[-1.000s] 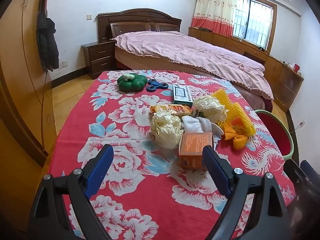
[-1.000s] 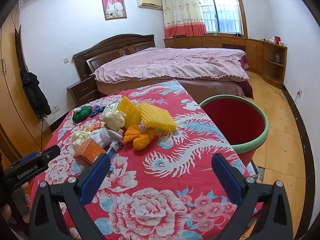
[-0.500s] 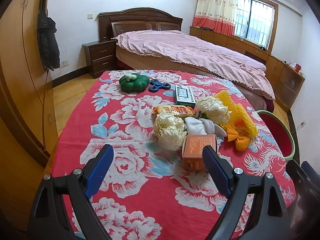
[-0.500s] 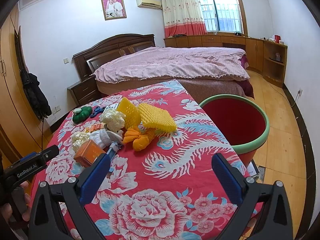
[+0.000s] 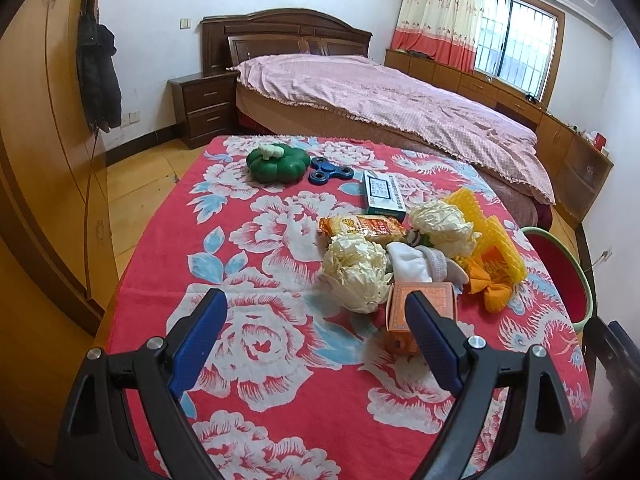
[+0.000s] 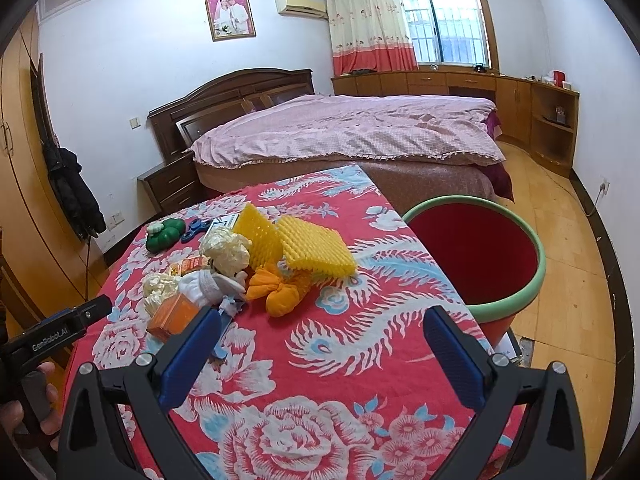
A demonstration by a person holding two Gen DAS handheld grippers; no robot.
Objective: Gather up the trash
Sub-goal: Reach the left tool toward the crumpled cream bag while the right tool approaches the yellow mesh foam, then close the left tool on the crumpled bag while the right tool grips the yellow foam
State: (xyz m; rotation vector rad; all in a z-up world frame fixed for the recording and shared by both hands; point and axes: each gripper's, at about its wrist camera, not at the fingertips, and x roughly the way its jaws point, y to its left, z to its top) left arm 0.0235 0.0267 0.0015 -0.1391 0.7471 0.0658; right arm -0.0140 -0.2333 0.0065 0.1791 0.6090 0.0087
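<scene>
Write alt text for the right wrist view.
The open, empty right gripper hovers over a red floral tablecloth with a trash pile: yellow foam sheets, an orange cloth bundle, crumpled paper and an orange box. A red bin with a green rim stands beside the table; a bed lies behind.

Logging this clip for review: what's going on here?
A person holds two handheld grippers over a floral-clothed table. The left gripper and right gripper are both open and empty. Trash sits piled mid-table: an orange box, crumpled paper and yellow foam. The red bin beside the table awaits; nothing is picked up yet.
</scene>
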